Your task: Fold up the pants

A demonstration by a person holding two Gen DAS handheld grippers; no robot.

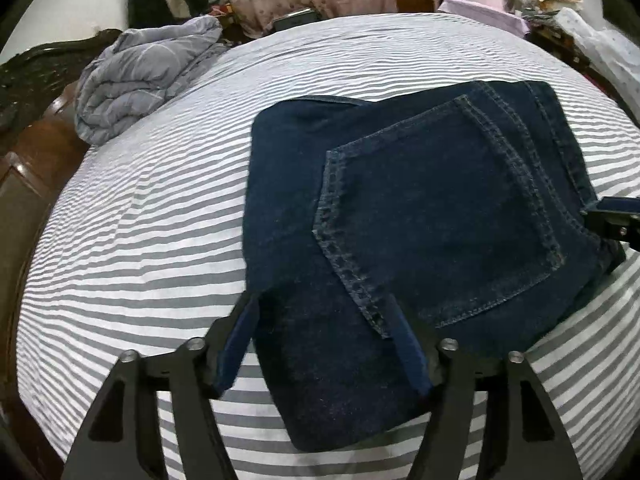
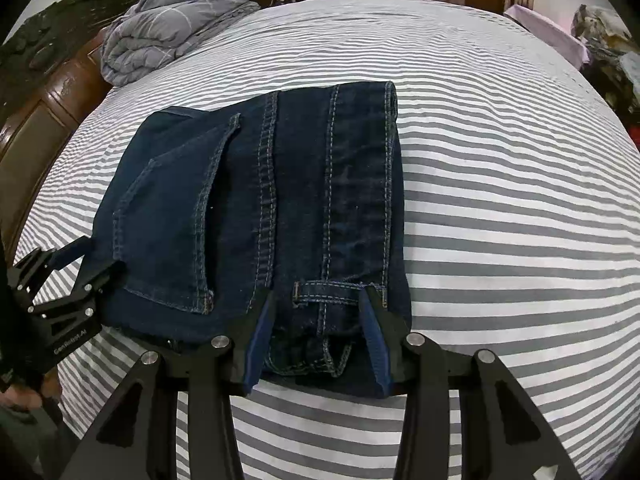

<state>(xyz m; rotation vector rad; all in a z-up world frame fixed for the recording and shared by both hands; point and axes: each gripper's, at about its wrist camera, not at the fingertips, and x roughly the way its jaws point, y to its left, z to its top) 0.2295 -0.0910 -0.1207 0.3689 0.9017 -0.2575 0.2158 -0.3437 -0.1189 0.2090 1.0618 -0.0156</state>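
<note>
Dark blue jeans (image 1: pixel 420 216) lie folded into a compact stack on the striped bed, back pocket up; they also show in the right wrist view (image 2: pixel 248 208). My left gripper (image 1: pixel 324 304) is open, its blue-padded fingers spread over the near corner of the stack. My right gripper (image 2: pixel 316 296) is open, its fingers straddling the waistband end by a belt loop (image 2: pixel 326 294). The right gripper's tip (image 1: pixel 612 216) shows at the right edge of the left wrist view. The left gripper (image 2: pixel 76 280) shows at the stack's left side in the right wrist view.
A grey-and-white striped sheet (image 1: pixel 152 216) covers the bed (image 2: pixel 500 184). A folded grey quilt (image 1: pixel 140 76) lies at the far left corner (image 2: pixel 176 28). A dark wooden headboard (image 1: pixel 36 128) runs along the left. Clothes and curtains stand beyond the bed's far edge.
</note>
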